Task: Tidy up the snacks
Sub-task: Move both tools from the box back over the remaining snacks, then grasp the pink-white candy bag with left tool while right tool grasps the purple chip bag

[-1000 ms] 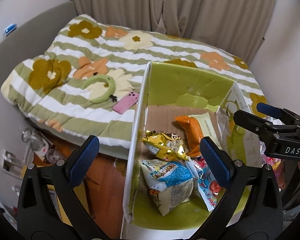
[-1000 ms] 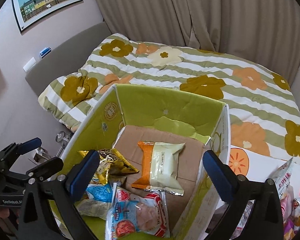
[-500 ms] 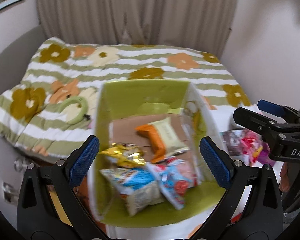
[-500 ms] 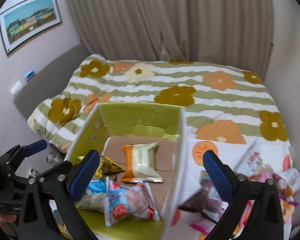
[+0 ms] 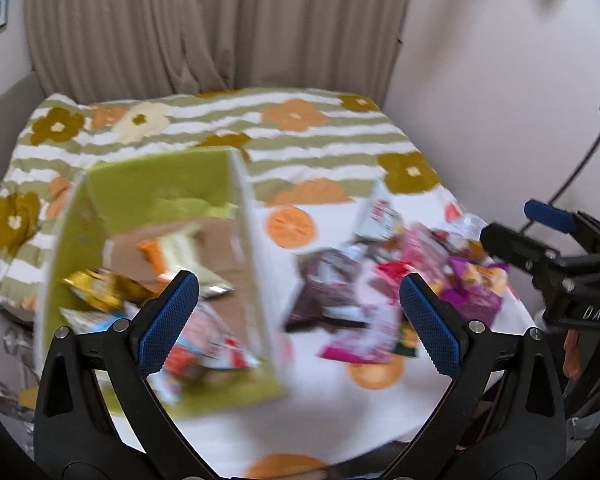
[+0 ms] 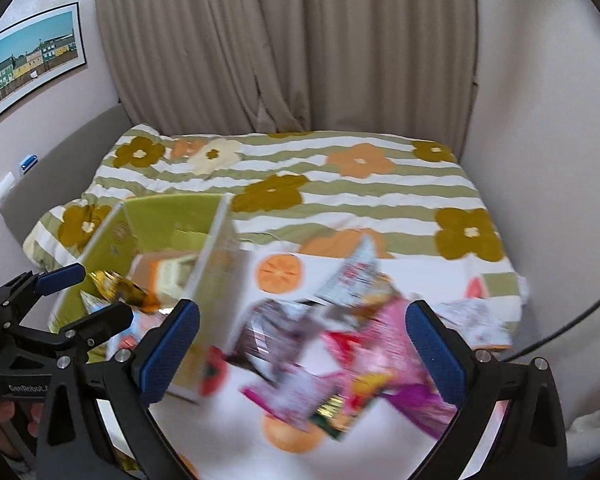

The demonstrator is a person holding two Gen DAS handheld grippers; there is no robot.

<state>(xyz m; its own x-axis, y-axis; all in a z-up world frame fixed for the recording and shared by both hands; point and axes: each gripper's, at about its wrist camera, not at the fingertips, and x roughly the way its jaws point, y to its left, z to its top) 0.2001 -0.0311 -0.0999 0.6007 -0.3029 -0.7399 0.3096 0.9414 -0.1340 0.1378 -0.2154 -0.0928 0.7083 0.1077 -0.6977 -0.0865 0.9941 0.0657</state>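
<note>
Fingers of the left gripper (image 5: 298, 318) and the right gripper (image 6: 302, 350) stand spread wide with nothing between them, both above the white orange-print sheet (image 5: 260, 412). Inside the green cardboard box (image 5: 148, 184) a few packets already lie, among them a gold packet (image 5: 100, 286) and an orange-and-cream packet (image 5: 172, 246). Just right of the box a loose pile of snack packets (image 6: 340, 352) remains on the sheet, blurred by motion, so by my judgement the sorting is only partly done.
</note>
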